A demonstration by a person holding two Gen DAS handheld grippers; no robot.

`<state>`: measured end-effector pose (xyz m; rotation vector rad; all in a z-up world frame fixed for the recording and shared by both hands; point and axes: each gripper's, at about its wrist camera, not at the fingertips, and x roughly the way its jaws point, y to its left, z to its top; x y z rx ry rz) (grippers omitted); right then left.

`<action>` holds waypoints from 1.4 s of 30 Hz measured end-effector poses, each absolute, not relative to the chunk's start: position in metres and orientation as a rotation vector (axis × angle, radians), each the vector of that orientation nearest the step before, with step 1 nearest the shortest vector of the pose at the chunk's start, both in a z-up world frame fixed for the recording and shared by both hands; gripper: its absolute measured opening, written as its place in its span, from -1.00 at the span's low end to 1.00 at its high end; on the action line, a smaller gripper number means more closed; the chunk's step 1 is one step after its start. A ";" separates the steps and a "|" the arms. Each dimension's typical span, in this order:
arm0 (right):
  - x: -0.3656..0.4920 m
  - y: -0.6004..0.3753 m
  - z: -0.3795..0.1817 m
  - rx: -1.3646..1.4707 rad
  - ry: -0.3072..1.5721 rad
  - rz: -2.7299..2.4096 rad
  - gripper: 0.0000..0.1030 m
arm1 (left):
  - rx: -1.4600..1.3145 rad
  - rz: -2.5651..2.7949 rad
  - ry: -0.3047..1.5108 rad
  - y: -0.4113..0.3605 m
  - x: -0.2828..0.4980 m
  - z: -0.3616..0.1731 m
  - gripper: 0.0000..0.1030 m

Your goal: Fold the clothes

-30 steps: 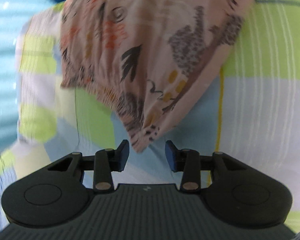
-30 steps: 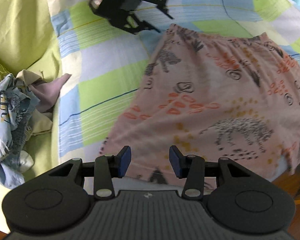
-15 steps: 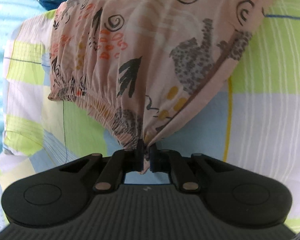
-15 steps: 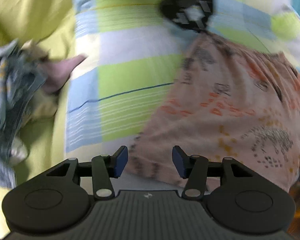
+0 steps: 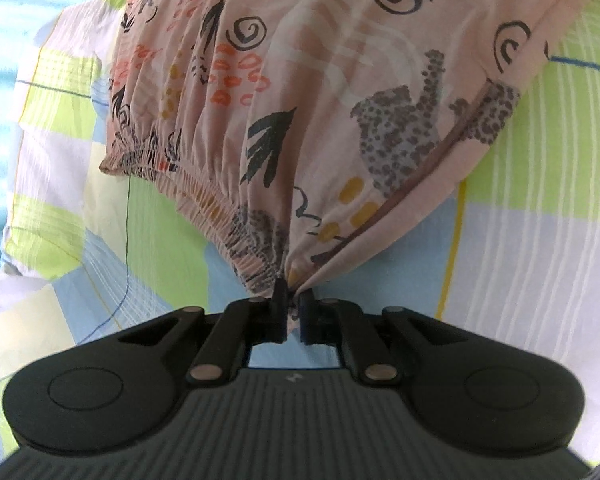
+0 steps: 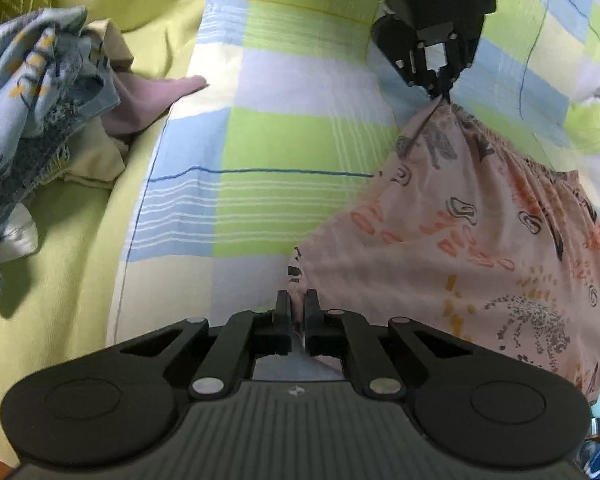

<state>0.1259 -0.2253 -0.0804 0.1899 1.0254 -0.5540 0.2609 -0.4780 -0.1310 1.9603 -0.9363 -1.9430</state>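
One pink skirt (image 6: 480, 232) with animal prints lies on the checked quilt (image 6: 292, 136). Two grippers pinch it: the left gripper (image 5: 294, 300) is clamped on a waistband corner, the right gripper (image 6: 297, 304) on its edge. One pile of clothes (image 6: 48, 100) sits beside the quilt on a green sheet (image 6: 52, 280).

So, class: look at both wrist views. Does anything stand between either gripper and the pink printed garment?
Nothing visible does. The left gripper and right gripper are each shut directly on an edge of the pink printed garment. The heap of other clothes lies apart, off to the side.
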 end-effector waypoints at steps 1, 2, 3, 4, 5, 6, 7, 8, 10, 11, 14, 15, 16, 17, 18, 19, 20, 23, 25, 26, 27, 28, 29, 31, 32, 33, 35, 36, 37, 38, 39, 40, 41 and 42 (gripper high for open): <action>0.121 -0.230 -0.073 0.209 1.013 -0.553 -0.91 | 1.962 -1.943 -0.916 -0.479 0.260 -0.128 -0.94; 0.115 -0.235 -0.063 0.231 0.993 -0.554 -0.91 | 1.959 -1.945 -0.889 -0.480 0.258 -0.124 -0.94; 0.109 -0.240 -0.052 0.253 0.973 -0.554 -0.91 | 1.952 -1.950 -0.857 -0.482 0.256 -0.118 -0.94; 0.103 -0.246 -0.042 0.276 0.953 -0.554 -0.91 | 1.944 -1.954 -0.825 -0.484 0.254 -0.111 -0.94; 0.097 -0.251 -0.032 0.298 0.933 -0.553 -0.91 | 1.935 -1.959 -0.792 -0.486 0.251 -0.104 -0.95; 0.091 -0.256 -0.021 0.320 0.913 -0.553 -0.91 | 1.909 -1.964 -0.742 -0.490 0.247 -0.093 -0.95; 0.085 -0.262 -0.011 0.334 0.898 -0.563 -0.91 | 1.882 -1.969 -0.704 -0.496 0.243 -0.084 -0.95; 0.076 -0.270 0.001 0.348 0.883 -0.585 -0.91 | 1.848 -1.978 -0.653 -0.502 0.238 -0.072 -0.95; 0.054 -0.289 0.025 0.373 0.853 -0.642 -0.91 | 1.780 -1.994 -0.553 -0.516 0.228 -0.048 -0.95; 0.042 -0.299 0.036 0.380 0.843 -0.675 -0.91 | 1.759 -2.005 -0.517 -0.524 0.222 -0.038 -0.95; 0.004 -0.328 0.061 0.401 0.823 -0.750 -0.91 | 1.729 -2.044 -0.428 -0.548 0.199 -0.009 -0.95; -0.008 -0.339 0.067 0.405 0.820 -0.770 -0.91 | 1.726 -2.058 -0.403 -0.556 0.191 -0.001 -0.95; -0.022 -0.351 0.072 0.412 0.816 -0.787 -0.91 | 1.730 -2.071 -0.378 -0.565 0.183 0.005 -0.95; -0.037 -0.363 0.075 0.421 0.811 -0.806 -0.91 | 1.735 -2.081 -0.363 -0.574 0.173 0.009 -0.95; -0.051 -0.375 0.075 0.430 0.809 -0.819 -0.91 | 1.737 -2.092 -0.345 -0.584 0.162 0.011 -0.95; -0.065 -0.388 0.074 0.441 0.810 -0.829 -0.91 | 1.739 -2.103 -0.327 -0.595 0.152 0.012 -0.95; -0.079 -0.400 0.071 0.455 0.817 -0.845 -0.91 | 1.742 -2.114 -0.309 -0.605 0.142 0.013 -0.95; -0.125 -0.443 0.058 0.523 0.846 -0.902 -0.91 | 1.787 -2.128 -0.278 -0.635 0.115 0.003 -0.95; -0.153 -0.467 0.052 0.560 0.856 -0.928 -0.91 | 1.817 -2.137 -0.241 -0.657 0.099 -0.004 -0.95; -0.166 -0.479 0.049 0.577 0.861 -0.941 -0.91 | 1.834 -2.140 -0.220 -0.668 0.093 -0.009 -0.95; -0.179 -0.491 0.046 0.593 0.865 -0.950 -0.91 | 1.851 -2.142 -0.200 -0.678 0.086 -0.013 -0.95; -0.191 -0.502 0.043 0.609 0.869 -0.957 -0.91 | 1.866 -2.144 -0.179 -0.689 0.080 -0.018 -0.95; -0.203 -0.512 0.040 0.625 0.870 -0.961 -0.91 | 1.873 -2.142 -0.156 -0.699 0.075 -0.021 -0.95; -0.217 -0.529 0.033 0.649 0.870 -0.963 -0.91 | 1.882 -2.135 -0.114 -0.718 0.066 -0.028 -0.95; -0.224 -0.538 0.029 0.650 0.876 -0.963 -0.91 | 1.882 -2.131 -0.095 -0.726 0.063 -0.030 -0.95; -0.232 -0.547 0.024 0.651 0.881 -0.963 -0.92 | 1.881 -2.127 -0.069 -0.736 0.059 -0.033 -0.95; -0.243 -0.563 0.015 0.668 0.878 -0.977 -0.92 | 1.888 -2.124 -0.040 -0.750 0.054 -0.038 -0.95; -0.248 -0.571 0.011 0.682 0.873 -0.984 -0.92 | 1.892 -2.122 -0.028 -0.754 0.052 -0.040 -0.95; -0.252 -0.578 0.007 0.699 0.869 -0.988 -0.92 | 1.895 -2.117 -0.013 -0.760 0.051 -0.044 -0.95; -0.255 -0.585 0.003 0.719 0.865 -0.990 -0.92 | 1.899 -2.111 0.006 -0.765 0.050 -0.048 -0.95; -0.258 -0.593 -0.001 0.738 0.861 -0.992 -0.92 | 1.896 -2.108 0.022 -0.769 0.049 -0.051 -0.95; -0.261 -0.599 -0.005 0.752 0.859 -0.993 -0.92 | 1.889 -2.104 0.044 -0.773 0.049 -0.053 -0.95; -0.263 -0.604 -0.010 0.761 0.859 -0.995 -0.92 | 1.885 -2.102 0.074 -0.778 0.048 -0.055 -0.95; -0.266 -0.610 -0.014 0.770 0.858 -0.996 -0.92 | 1.881 -2.100 0.093 -0.781 0.048 -0.057 -0.95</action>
